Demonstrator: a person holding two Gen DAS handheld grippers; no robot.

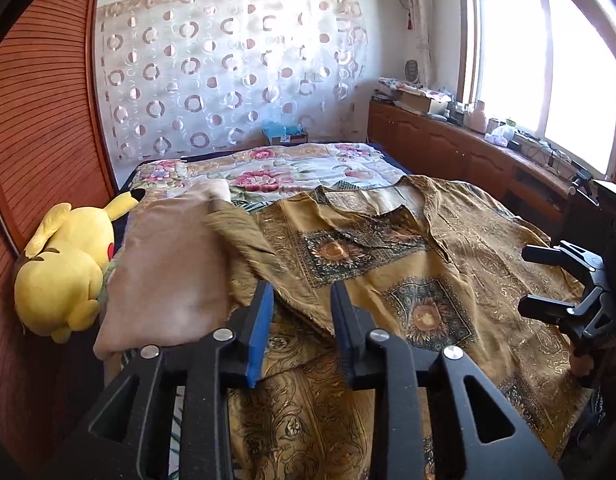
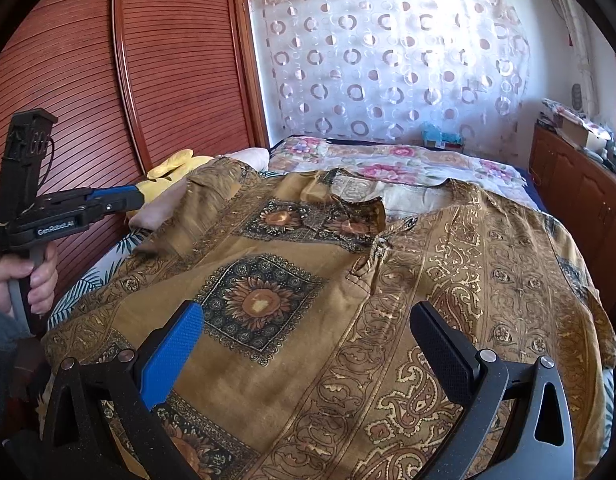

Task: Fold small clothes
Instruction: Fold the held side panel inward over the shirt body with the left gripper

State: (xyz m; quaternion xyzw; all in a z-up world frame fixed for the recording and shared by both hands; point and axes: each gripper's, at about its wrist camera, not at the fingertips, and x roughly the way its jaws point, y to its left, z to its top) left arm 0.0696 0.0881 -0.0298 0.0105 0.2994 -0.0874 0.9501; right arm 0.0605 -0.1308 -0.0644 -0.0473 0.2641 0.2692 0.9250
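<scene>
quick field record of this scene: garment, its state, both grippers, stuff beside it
garment: mustard patterned shirt spread on the bed
fold state: left side folded over the middle, sleeve lying across
left gripper: open, empty, above the shirt's left edge
right gripper: open wide, empty, above the shirt
beside: yellow plush toy, beige pillow

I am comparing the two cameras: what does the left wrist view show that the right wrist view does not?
Only the left wrist view: the window and the whole yellow plush toy. Only the right wrist view: the hand holding the left gripper. Both: the brown patterned garment on the floral bedspread, and both grippers, empty.
</scene>
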